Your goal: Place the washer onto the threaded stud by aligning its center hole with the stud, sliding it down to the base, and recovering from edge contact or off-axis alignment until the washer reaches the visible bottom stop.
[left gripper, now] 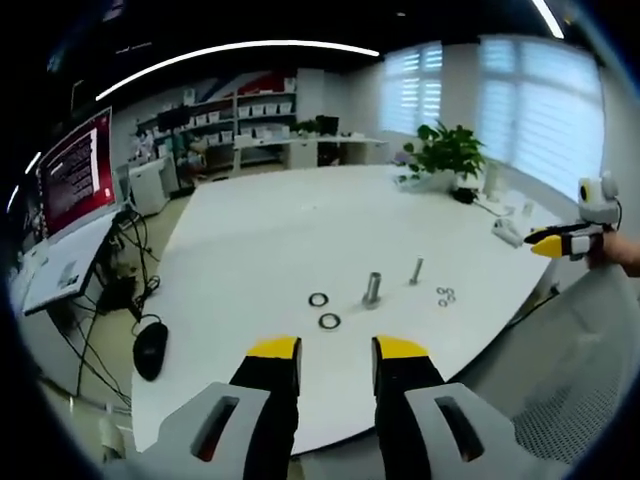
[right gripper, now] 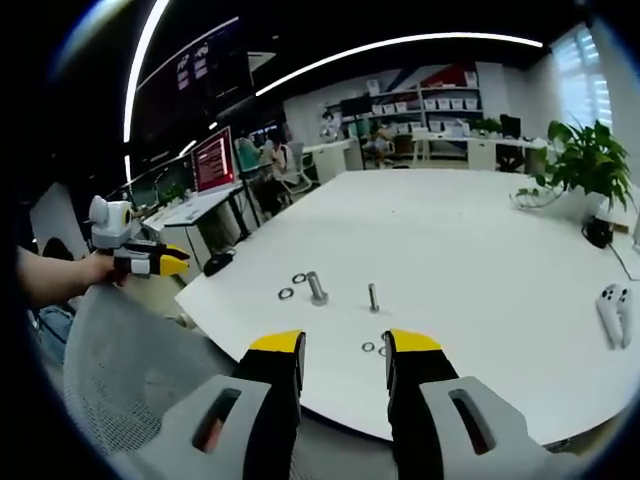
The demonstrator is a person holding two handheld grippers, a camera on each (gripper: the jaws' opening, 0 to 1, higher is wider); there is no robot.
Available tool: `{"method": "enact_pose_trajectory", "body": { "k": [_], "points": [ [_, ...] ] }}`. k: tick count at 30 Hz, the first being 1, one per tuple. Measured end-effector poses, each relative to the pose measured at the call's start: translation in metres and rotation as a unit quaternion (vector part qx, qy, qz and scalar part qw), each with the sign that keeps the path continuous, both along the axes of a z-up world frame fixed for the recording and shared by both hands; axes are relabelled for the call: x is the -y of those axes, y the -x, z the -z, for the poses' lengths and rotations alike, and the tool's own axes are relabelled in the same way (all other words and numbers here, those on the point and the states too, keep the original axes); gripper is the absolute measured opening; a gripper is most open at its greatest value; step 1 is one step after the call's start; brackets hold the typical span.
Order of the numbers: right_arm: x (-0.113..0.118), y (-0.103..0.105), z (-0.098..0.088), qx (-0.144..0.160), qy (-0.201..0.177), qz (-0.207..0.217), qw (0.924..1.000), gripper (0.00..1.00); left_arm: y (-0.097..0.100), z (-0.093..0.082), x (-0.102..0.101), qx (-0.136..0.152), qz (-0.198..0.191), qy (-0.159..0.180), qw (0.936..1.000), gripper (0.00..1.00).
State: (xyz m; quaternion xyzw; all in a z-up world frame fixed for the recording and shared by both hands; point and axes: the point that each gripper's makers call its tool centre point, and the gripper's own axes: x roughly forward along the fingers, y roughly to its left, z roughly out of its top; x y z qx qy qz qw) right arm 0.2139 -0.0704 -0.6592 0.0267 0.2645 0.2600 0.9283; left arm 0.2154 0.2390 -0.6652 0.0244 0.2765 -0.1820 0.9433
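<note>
Both grippers hover near the white surface (left gripper: 250, 240) edge, the left gripper (left gripper: 337, 349) and right gripper (right gripper: 343, 343) each with jaws parted and empty. Two washers (left gripper: 324, 310) lie just left of the upright threaded stud (left gripper: 372, 289); a thinner bolt (left gripper: 416, 270) stands right.

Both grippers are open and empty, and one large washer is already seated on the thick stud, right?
Not quite. Both large washers lie flat on the table beside the thick stud, as the left gripper view shows. The left gripper and right gripper are open and empty.
</note>
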Motion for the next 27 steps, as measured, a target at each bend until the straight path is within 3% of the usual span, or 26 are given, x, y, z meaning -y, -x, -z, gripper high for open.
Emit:
{"method": "enact_pose_trajectory", "body": {
  "k": [2, 6, 12, 15, 18, 21, 27],
  "points": [
    [-0.0002, -0.0002, 0.0001, 0.0, -0.001, 0.001, 1.0, 0.35, 0.0008, 0.0038, -0.0005, -0.01, -0.004, 0.005, 0.9999, 0.29],
    [0.0, 0.0, 0.0003, -0.001, 0.0, 0.001, 1.0, 0.35, -0.0012, -0.0014, 0.0, 0.005, 0.0, -0.001, 1.0, 0.28],
    [-0.0004, 0.0006, 0.0014, -0.004, 0.001, 0.0, 1.0, 0.35, -0.0007, -0.0001, -0.0005, 0.0, -0.002, 0.001, 1.0, 0.28],
    [-0.0005, 0.0002, 0.0007, -0.003, -0.002, 0.001, 1.0, 0.35, -0.0027, -0.006, -0.0006, 0.027, 0.015, -0.047, 0.9984, 0.28],
    [-0.0001, 0.0003, 0.0012, -0.004, -0.003, 0.001, 1.0, 0.34, 0.0021, 0.0025, 0.0058, 0.0, 0.017, -0.026, 0.9995, 0.28],
    [-0.0006, 0.0003, 0.0007, -0.003, -0.003, 0.0, 1.0, 0.34, -0.0008, -0.0025, 0.0025, 0.016, 0.012, -0.028, 0.9994, 0.28],
    [-0.0006, 0.0007, 0.0009, -0.003, -0.003, 0.0, 1.0, 0.34, -0.0016, -0.0001, 0.0011, 0.011, 0.012, -0.022, 0.9996, 0.28]
  ]
}}
